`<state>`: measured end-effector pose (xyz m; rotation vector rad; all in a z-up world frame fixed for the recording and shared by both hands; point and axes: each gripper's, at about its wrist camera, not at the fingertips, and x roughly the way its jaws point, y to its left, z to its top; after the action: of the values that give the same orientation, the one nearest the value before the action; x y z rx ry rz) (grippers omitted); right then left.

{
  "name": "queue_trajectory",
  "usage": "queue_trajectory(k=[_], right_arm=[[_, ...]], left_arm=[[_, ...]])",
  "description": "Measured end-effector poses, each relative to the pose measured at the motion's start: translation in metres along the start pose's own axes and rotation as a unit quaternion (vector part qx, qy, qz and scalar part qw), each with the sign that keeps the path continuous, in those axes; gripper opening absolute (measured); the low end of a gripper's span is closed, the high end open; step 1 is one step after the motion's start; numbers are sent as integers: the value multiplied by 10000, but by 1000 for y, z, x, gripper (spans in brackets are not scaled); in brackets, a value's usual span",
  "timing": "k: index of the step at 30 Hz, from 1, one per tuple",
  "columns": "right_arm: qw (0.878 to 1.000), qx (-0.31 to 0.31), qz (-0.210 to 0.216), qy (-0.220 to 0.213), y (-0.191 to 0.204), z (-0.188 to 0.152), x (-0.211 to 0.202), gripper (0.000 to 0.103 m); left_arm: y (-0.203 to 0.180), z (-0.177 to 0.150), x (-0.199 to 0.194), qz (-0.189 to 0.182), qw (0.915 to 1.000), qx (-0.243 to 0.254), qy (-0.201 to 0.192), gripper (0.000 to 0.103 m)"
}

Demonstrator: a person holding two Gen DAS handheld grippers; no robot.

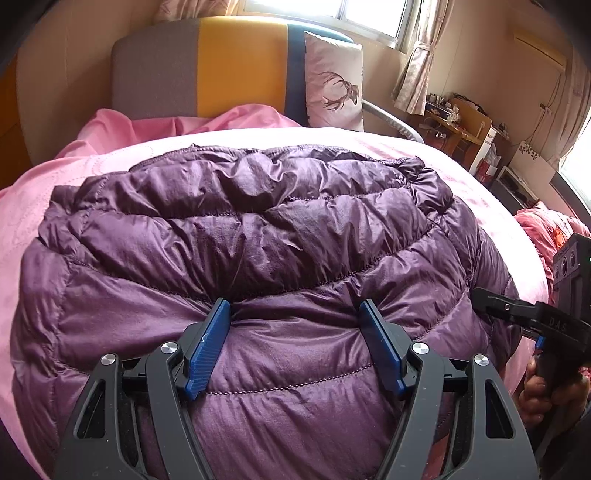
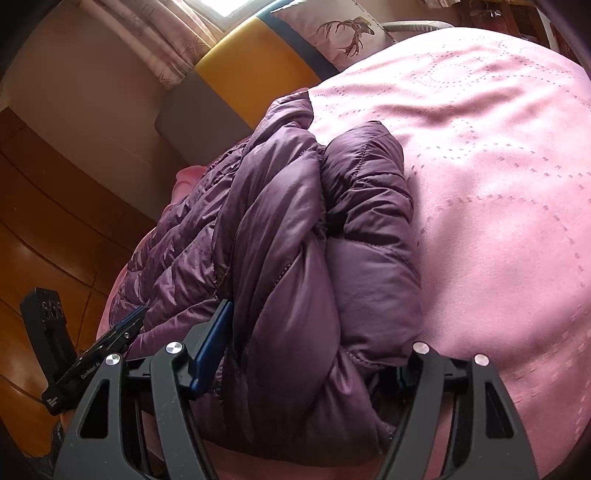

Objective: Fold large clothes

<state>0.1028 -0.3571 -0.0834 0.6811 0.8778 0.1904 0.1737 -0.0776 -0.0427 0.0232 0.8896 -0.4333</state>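
I judge the purple down jacket (image 1: 258, 229) already bundled on the pink bed (image 2: 498, 184); both tongs gape around its near edge; final tidying remains.

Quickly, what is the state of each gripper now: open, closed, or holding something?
Left gripper: open, fingers pressed into the purple down jacket, not pinching it.
Right gripper: open around the jacket's folded edge; one finger is hidden.

A bed (image 1: 369, 147) with a pink cover stands against a grey, yellow and blue headboard (image 1: 199, 70). A deer-print pillow (image 1: 334, 79) leans there. Daylight comes through a curtained window (image 1: 369, 14). A cluttered wooden desk (image 1: 458, 125) stands at right; the brown panels (image 2: 44, 206) may be a wardrobe.
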Motion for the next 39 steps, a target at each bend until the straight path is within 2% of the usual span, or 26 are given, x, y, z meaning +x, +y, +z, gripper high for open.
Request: queue_trajectory(k=[2,4,7,10,13,20,24,28,32,34,39], right_arm=[[10000,13,-6,30,0,2,0,69],[10000,-17,18,79,2,6,2,57],[9999,-86,-8,131,8,9,3,47],[9997,-148,-44,169,17,11,1,39],[9995,-250,-103,170,28,15,-2,34],[9980,-635,-47,41,75,27,-16,31],[9938,-1108,120,-43,125,34,-20,29],[9875,-1574,70,-8,180,34,-9,29],[9805,-1963,-9,54,225,31,13,29],[9757,-2186,-79,85,246,26,26,29],[9609,-2752,-127,272,287,1,56,29]], left_arm=[[1,-1,2,-35,10000,-13,16,71],[1,-2,5,-83,10000,-50,15,71],[3,-4,7,-155,9998,-112,2,71],[5,-6,8,-225,9996,-156,-18,71],[8,-9,9,-318,9992,-219,-37,71],[18,-15,7,-555,9977,-365,-102,71],[26,-17,6,-783,9955,-502,-160,71],[42,-19,-3,-1215,9890,-819,-195,71],[66,-18,-31,-1605,9788,-1250,-234,71],[84,-22,-56,-1671,9744,-1436,-445,71],[141,-35,-105,-1462,9686,-1797,-903,71]])
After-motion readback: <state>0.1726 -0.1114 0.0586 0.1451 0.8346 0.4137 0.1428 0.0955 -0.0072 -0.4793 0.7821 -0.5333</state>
